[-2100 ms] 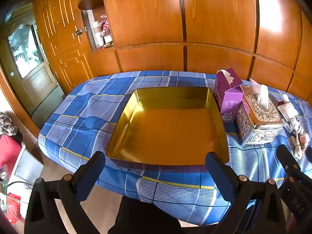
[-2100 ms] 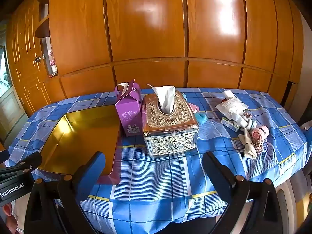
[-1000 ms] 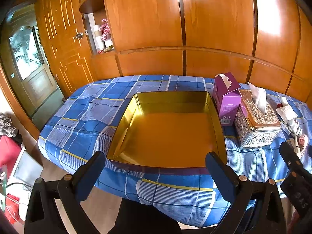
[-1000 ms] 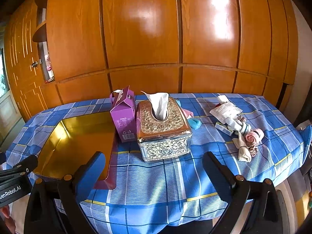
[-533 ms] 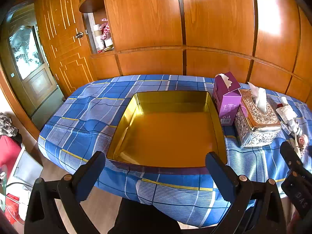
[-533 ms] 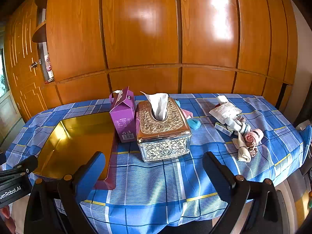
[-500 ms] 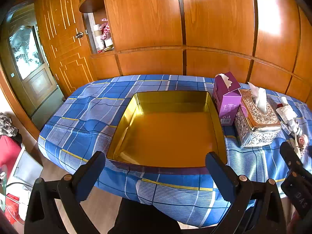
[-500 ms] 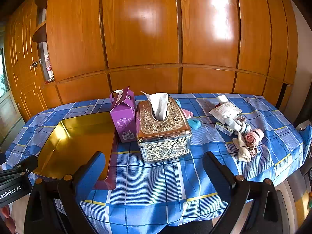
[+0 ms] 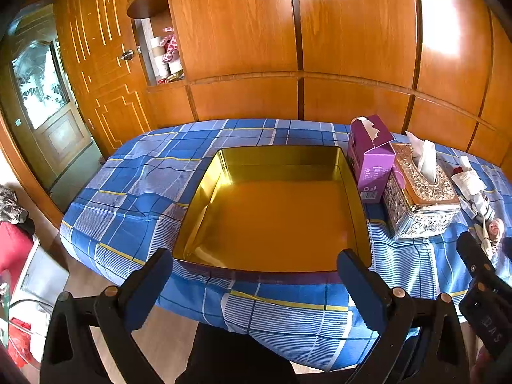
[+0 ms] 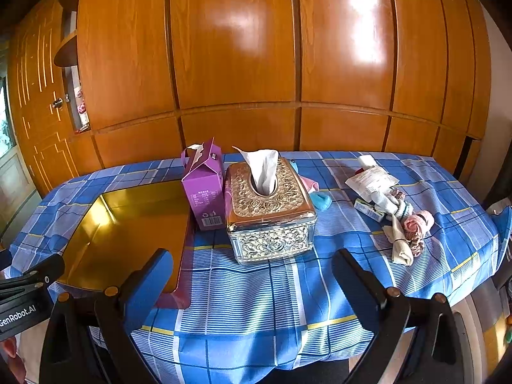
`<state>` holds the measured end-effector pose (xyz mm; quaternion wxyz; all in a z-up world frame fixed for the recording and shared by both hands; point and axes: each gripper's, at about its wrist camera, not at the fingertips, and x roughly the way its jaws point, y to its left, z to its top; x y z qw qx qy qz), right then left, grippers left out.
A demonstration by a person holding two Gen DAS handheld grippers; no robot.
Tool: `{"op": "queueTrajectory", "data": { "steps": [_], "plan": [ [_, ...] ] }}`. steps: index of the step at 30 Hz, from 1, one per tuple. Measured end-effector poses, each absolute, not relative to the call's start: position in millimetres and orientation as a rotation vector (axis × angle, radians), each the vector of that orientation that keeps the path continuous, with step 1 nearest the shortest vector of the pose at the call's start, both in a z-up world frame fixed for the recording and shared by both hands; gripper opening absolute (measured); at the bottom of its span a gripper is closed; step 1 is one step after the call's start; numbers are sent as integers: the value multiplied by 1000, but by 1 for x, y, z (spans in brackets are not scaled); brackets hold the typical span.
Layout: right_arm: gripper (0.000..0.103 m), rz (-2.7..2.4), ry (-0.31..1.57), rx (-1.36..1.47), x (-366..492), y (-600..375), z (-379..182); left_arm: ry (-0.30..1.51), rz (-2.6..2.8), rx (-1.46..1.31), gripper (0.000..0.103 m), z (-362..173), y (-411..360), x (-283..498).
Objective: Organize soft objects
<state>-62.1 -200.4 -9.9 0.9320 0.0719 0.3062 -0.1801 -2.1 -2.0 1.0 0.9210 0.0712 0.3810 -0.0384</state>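
Wood-panelled wall (image 10: 288, 64) behind checked tablecloth (image 10: 256, 288); both grippers' jaws wide apart, empty.

tray (image 9: 204, 192) left — carton (image 10: 204, 192) — tissue box (image 10: 272, 220) | socks (image 10: 406, 224) right

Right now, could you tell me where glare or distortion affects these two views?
Left wrist view: fisheye bends the wooden panels, with a bright glare patch at upper right; the gold tray mirrors their orange. Right wrist view: two glare patches on the panels, table edge curved, focus otherwise sharp.
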Motion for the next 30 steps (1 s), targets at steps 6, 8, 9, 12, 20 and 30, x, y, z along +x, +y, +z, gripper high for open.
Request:
{"op": "queueTrajectory", "data": {
  "steps": [6,8,9,12,20,30],
  "plan": [
    [102,-368,630,144,-62,-200,-11,786,-79,146,103,0,-3,-2],
    [102,-366,631,145,-61,-200,-11,787,-79,146,103,1,-2,-2],
    [102,-366,633,144,-61,-200,-11,787,-80,146,103,1,-2,-2],
    [102,-363,635,144,-61,-200,-12,793,-83,148,103,-1,-3,-2],
    [102,-370,624,145,-61,-203,-10,816,-81,153,103,-6,-5,5],
    [103,-366,579,149,-58,-248,-3,895,-477,70,103,-25,-27,21]
  ]
}}
